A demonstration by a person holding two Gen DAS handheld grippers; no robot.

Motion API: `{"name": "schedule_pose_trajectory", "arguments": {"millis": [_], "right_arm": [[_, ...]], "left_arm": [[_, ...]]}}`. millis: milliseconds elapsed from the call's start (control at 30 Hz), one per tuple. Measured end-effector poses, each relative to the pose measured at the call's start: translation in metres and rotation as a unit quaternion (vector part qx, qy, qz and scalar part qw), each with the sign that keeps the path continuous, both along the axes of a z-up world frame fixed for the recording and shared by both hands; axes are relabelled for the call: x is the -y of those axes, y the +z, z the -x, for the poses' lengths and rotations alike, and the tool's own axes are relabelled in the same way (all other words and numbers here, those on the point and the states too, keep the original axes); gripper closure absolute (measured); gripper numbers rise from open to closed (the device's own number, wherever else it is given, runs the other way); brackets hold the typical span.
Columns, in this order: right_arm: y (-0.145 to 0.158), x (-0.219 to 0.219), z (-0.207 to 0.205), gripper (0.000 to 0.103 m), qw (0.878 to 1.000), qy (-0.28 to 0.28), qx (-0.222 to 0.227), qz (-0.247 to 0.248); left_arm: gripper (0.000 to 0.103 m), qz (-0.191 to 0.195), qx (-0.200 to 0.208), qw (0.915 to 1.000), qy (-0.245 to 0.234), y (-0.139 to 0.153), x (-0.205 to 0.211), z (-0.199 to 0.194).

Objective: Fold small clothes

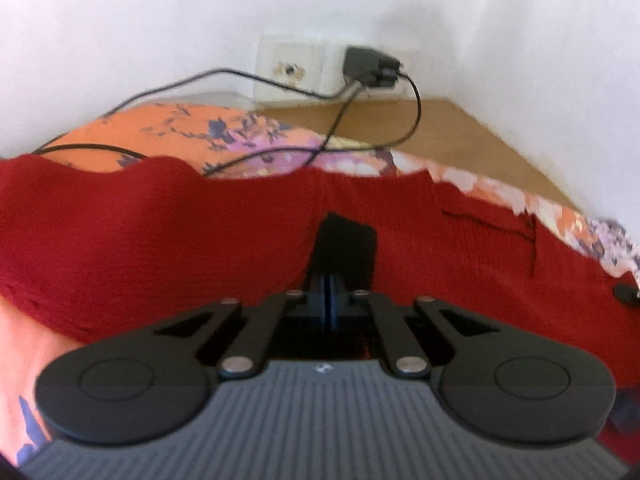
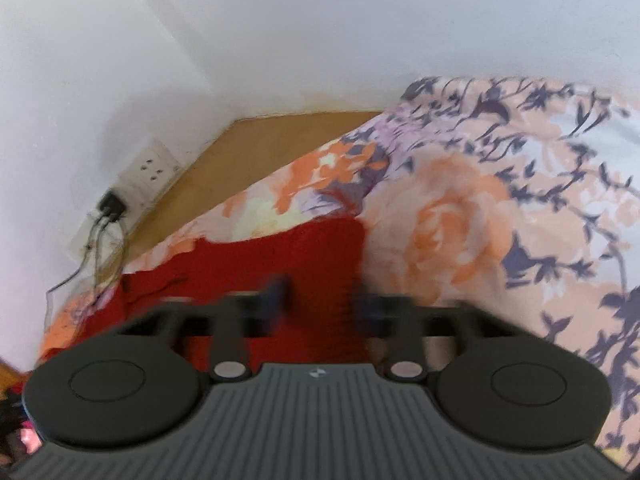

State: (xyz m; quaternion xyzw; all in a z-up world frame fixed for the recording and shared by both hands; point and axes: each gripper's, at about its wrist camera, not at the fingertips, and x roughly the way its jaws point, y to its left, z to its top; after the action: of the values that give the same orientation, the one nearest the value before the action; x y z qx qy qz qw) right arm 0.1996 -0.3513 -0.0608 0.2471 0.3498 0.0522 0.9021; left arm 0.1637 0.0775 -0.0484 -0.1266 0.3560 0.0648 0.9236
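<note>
A dark red knitted garment [image 1: 160,232] lies spread across the flowered bedsheet [image 1: 168,128]. My left gripper [image 1: 340,240] is shut, its black fingers pressed together over the garment near its lower hem; a crease in the knit runs into the fingertips, so it seems to pinch the fabric. In the right wrist view the same red garment [image 2: 304,248] shows its right edge. My right gripper [image 2: 322,298] hangs open over that edge, blurred by motion, with red knit showing between its fingers [image 2: 276,292].
Black cables [image 1: 248,156] trail from a charger [image 1: 370,66] in a wall socket across the sheet's far side. A wooden ledge [image 1: 460,128] runs between the bed and the white wall. A small dark object [image 1: 626,294] sits at the garment's right edge.
</note>
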Motion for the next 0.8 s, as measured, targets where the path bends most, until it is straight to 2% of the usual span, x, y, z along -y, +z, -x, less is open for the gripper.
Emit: {"name": "schedule_pose_trajectory", "arguments": {"millis": [67, 133, 200, 267, 367, 433, 500, 533, 600, 733, 800], "right_arm": [[0.005, 0.005, 0.006, 0.087, 0.999, -0.014, 0.028, -0.014], [0.007, 0.005, 0.008, 0.087, 0.999, -0.027, 0.041, 0.009], [0.0, 0.004, 0.003, 0.087, 0.999, -0.032, 0.025, 0.022], [-0.012, 0.006, -0.004, 0.086, 0.999, -0.04, -0.002, 0.017], [-0.013, 0.012, -0.004, 0.085, 0.999, -0.044, -0.007, -0.003], [-0.01, 0.012, -0.003, 0.078, 0.999, -0.043, -0.014, -0.003], [-0.001, 0.01, 0.003, 0.066, 0.999, -0.043, -0.021, -0.003], [0.005, 0.009, 0.008, 0.063, 0.999, -0.045, -0.019, 0.002], [0.016, 0.002, 0.02, 0.048, 0.999, -0.05, -0.01, 0.017], [0.044, -0.01, 0.051, 0.038, 0.997, -0.054, 0.015, 0.046], [0.057, -0.016, 0.07, 0.033, 0.996, -0.063, 0.031, 0.052]], "left_arm": [[0.1, -0.015, 0.012, 0.9998, 0.009, 0.004, 0.001, 0.003], [0.1, -0.015, 0.002, 0.9998, 0.011, 0.001, 0.001, 0.0], [0.099, -0.014, -0.021, 0.9996, 0.014, -0.009, 0.002, -0.006], [0.098, -0.025, -0.017, 0.9994, 0.015, -0.011, 0.005, -0.007], [0.097, -0.046, -0.018, 0.9988, 0.008, -0.012, 0.01, -0.008], [0.098, -0.052, -0.016, 0.9985, -0.005, -0.011, 0.009, -0.007], [0.097, -0.044, -0.016, 0.9988, -0.013, -0.01, 0.005, -0.006], [0.097, -0.037, -0.018, 0.999, -0.018, -0.009, 0.002, -0.006], [0.094, -0.026, -0.024, 0.9991, -0.023, -0.006, -0.004, -0.005], [0.072, -0.002, -0.027, 0.9996, -0.01, 0.005, -0.014, 0.0], [0.069, 0.0, -0.023, 0.9997, -0.011, 0.011, -0.018, 0.005]]}}
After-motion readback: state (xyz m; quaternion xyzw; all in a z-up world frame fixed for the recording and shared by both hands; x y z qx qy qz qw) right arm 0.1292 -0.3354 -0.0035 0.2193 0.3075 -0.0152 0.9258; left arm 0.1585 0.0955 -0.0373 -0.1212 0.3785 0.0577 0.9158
